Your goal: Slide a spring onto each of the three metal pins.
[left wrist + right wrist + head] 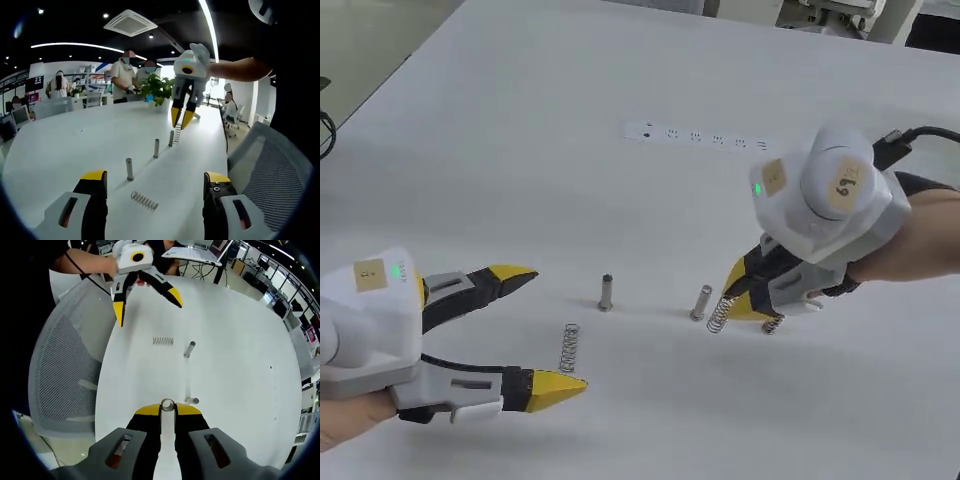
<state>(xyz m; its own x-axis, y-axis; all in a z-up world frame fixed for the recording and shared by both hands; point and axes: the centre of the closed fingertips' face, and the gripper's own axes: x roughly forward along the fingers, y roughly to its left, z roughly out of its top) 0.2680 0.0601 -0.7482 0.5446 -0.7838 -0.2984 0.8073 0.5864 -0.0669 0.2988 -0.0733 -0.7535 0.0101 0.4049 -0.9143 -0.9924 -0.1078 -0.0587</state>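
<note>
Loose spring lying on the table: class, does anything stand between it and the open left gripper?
Nothing visible does. The loose spring lies on bare table just ahead of the left gripper, in line with the gap between its open fingers. The nearest pin stands beyond the spring.

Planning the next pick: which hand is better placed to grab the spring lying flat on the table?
Left. The left tongs are open with the loose spring lying between their tips; the right tongs are shut on a second spring.
</note>
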